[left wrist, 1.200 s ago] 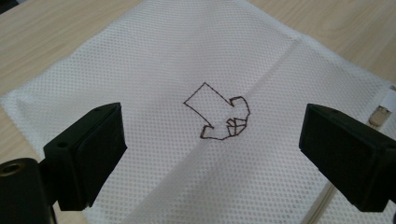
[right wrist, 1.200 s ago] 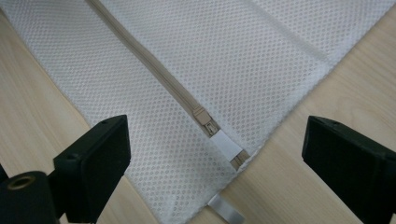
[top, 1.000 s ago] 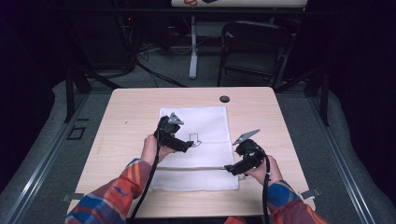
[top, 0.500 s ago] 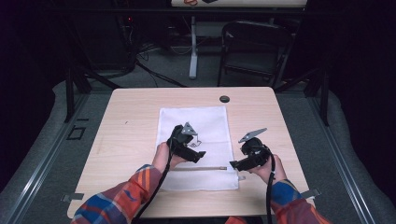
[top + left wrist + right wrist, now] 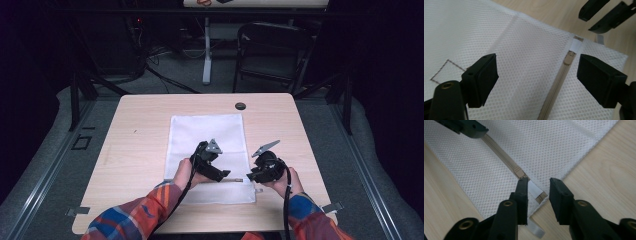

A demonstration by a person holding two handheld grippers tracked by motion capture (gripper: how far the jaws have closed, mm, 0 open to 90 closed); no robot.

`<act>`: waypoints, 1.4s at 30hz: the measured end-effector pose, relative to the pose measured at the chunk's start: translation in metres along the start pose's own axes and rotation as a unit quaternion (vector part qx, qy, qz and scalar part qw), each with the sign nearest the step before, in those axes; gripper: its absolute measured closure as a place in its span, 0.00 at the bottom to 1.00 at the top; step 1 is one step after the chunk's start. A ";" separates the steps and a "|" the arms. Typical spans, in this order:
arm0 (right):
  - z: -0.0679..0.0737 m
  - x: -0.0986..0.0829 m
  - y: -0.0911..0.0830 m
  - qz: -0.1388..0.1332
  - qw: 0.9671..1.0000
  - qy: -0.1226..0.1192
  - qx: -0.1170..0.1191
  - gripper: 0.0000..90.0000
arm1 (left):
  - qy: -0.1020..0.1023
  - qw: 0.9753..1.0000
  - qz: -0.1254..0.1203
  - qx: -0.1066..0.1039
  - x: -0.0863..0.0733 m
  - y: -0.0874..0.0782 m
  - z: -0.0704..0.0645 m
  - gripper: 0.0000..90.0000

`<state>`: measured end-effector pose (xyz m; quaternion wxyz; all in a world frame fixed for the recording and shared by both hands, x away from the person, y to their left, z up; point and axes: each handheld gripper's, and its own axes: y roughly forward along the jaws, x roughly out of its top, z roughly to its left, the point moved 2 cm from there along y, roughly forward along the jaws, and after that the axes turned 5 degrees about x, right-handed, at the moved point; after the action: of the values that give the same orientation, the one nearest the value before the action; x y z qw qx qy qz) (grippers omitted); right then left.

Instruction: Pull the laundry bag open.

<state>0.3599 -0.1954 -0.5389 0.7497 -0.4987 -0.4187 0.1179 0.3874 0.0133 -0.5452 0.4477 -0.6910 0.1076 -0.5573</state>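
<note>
A white mesh bag [image 5: 207,135] lies flat on the wooden table [image 5: 135,150], with a tan zipper [image 5: 235,180] running along its near edge. My left gripper [image 5: 225,175] hovers low over the bag, jaws wide open. In the left gripper view [image 5: 541,75] the zipper [image 5: 554,92] and its slider [image 5: 569,58] lie between the jaws. My right gripper [image 5: 254,176] is at the bag's near right corner. In the right gripper view [image 5: 539,183] it is open, its jaws either side of the white tab [image 5: 534,188] at the zipper's end, just past the slider [image 5: 519,172].
A small black round disc [image 5: 240,106] sits near the table's far edge. A stitched square label outline [image 5: 446,71] marks the mesh. A folding chair [image 5: 272,50] and cables stand on the floor beyond the table.
My left gripper has moved right and toward the near edge across the bag, ending over the zipper close to the right gripper. The right gripper has barely moved.
</note>
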 end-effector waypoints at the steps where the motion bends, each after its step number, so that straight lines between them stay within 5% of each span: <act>1: 0.001 0.000 0.001 0.006 1.000 -0.001 0.000 0.83 | 0.007 1.000 0.003 -0.004 0.000 0.002 -0.002 0.23; 8: 0.004 0.000 0.014 0.018 1.000 -0.008 0.005 0.99 | 0.026 0.999 -0.002 -0.024 0.002 0.013 -0.016 0.41; 16: 0.003 0.001 0.022 0.027 1.000 -0.011 0.003 1.00 | 0.056 0.997 0.008 -0.056 0.002 0.025 -0.027 0.63; 19: 0.002 -0.001 0.025 0.043 0.999 -0.016 -0.001 1.00 | 0.059 0.996 0.013 -0.064 0.001 0.030 -0.029 0.66; 27: -0.001 -0.005 0.033 0.029 1.000 -0.002 0.008 1.00 | 0.064 0.995 0.028 -0.073 0.000 0.041 -0.030 0.72; 37: 0.000 -0.008 0.037 0.024 1.000 0.016 0.005 1.00 | 0.100 0.993 0.037 -0.056 0.001 0.050 -0.041 0.88; 42: -0.002 -0.009 0.037 0.017 0.999 0.033 0.008 1.00 | 0.087 0.993 0.036 -0.066 0.000 0.052 -0.039 0.88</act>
<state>0.3642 -0.1846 -0.5749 0.7650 -0.5036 -0.3839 0.1171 0.3716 -0.0364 -0.5840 0.4098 -0.6637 0.2069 -0.5906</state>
